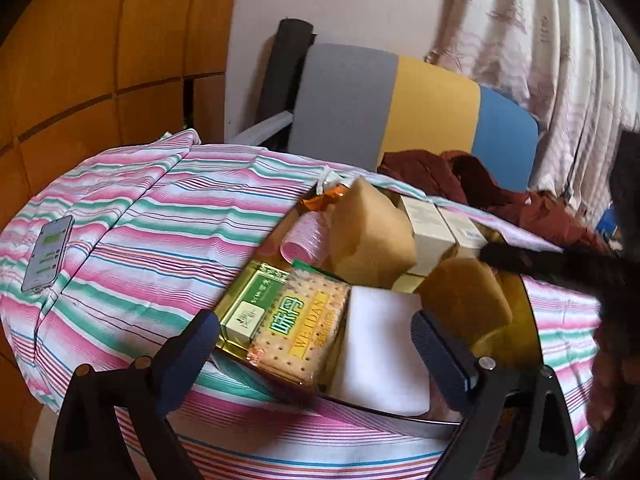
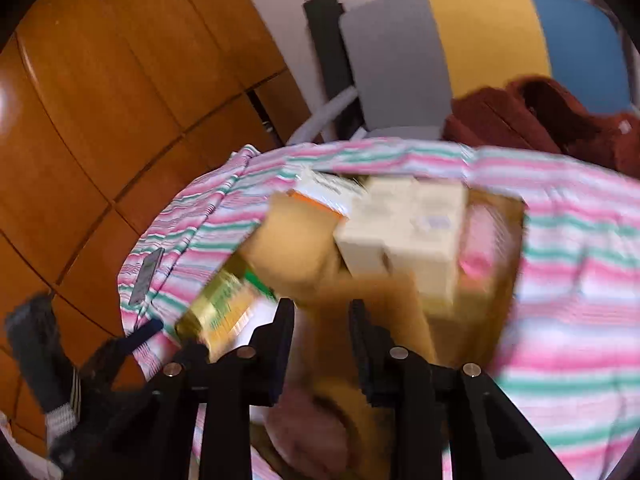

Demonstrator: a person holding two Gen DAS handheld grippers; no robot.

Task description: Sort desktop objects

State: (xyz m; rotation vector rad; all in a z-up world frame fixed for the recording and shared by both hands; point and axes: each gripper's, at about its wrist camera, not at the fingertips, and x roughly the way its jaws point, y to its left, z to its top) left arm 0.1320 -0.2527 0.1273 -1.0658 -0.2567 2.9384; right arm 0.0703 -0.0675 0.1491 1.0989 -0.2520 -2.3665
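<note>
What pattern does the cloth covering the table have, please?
The cloth is striped in pink, white and green with thin darker lines, sharpest in the left wrist view.

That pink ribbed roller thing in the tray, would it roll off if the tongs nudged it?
The pink roller is a hollow cylinder lying on its side, so it would probably roll easily. It looks light, likely shifting at a slight touch. Boxes and the tan packet crowd it in the tray, which would probably stop it quickly.

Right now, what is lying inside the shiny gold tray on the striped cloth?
Inside the shiny gold tray: a green tea box, a yellow cracker packet, a white flat pad, a pink hair roller, tan sponges and cream cartons. Whatever lies beneath them is covered.
</note>
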